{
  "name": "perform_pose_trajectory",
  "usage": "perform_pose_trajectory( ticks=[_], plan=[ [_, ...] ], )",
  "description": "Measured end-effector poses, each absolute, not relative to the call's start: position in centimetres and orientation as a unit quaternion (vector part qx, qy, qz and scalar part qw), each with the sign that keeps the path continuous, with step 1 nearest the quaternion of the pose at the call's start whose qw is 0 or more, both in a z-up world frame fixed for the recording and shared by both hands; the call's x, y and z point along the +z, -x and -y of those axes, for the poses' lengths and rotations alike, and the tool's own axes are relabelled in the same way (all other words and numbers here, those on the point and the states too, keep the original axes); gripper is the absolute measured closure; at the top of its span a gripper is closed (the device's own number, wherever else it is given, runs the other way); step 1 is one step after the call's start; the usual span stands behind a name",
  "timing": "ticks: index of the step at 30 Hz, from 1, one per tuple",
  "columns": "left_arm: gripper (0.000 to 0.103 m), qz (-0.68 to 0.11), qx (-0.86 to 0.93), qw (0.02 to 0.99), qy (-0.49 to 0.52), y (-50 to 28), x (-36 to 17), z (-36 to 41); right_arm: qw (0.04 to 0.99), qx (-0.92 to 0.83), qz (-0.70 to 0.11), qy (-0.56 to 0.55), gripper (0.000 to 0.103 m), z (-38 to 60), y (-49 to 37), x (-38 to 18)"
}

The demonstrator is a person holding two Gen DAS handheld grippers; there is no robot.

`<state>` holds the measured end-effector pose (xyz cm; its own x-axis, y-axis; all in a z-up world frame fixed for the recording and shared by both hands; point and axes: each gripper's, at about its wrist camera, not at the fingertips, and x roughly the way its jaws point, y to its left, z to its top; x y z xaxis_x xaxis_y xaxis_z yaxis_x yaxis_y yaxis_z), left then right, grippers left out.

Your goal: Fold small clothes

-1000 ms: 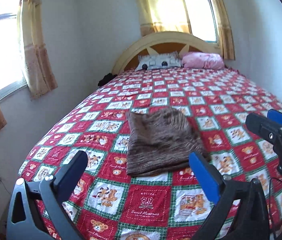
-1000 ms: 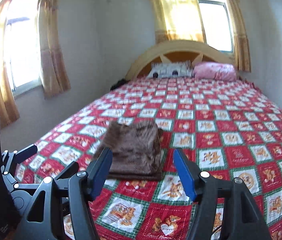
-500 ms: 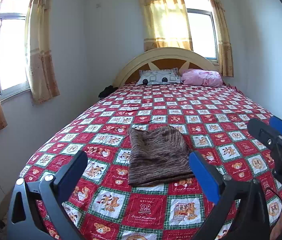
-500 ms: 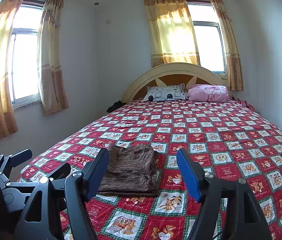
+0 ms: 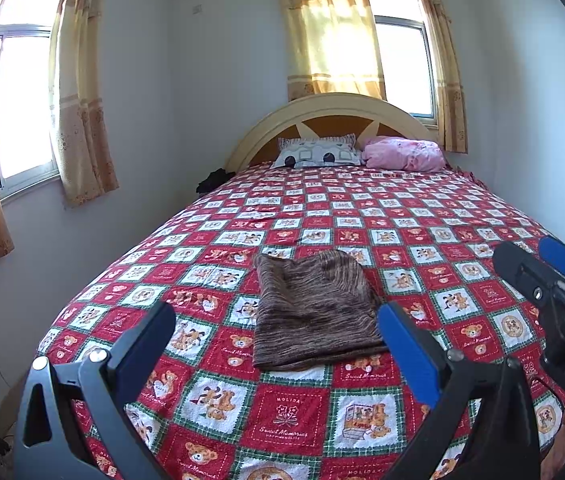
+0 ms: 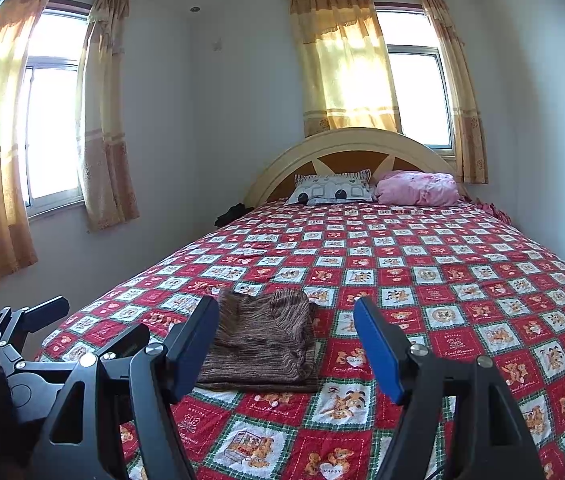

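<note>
A folded brown striped garment lies flat on the red patchwork bedspread near the foot of the bed. My left gripper hovers short of it, jaws wide open and empty. From the right wrist view the same garment sits just beyond my right gripper, which is also open with nothing between its blue pads. The right gripper shows at the right edge of the left view. The left gripper shows at the lower left of the right view. Neither touches the cloth.
A patterned pillow and a pink pillow rest against the curved headboard. A dark bundle sits at the bed's far left corner. Curtained windows line the walls. The bed's left edge drops to a narrow gap by the wall.
Both grippers have risen and drawn back from the garment, so it sits lower and smaller in both views. The right jaws stand slightly wider. The garment has not moved.
</note>
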<state>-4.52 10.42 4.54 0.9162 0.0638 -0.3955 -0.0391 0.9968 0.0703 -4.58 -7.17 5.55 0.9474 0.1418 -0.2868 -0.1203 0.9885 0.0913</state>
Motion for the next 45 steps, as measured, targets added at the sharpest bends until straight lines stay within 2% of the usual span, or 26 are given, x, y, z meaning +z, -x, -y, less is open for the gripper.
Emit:
perform_pose_trajectory(
  ticks=[45],
  plan=[
    [0.0,-0.225,0.048,0.973,-0.032,3.4,4.0,-10.9,0.987,0.057,-0.145,-0.046,0.032,8.2,5.2,5.2]
  ],
)
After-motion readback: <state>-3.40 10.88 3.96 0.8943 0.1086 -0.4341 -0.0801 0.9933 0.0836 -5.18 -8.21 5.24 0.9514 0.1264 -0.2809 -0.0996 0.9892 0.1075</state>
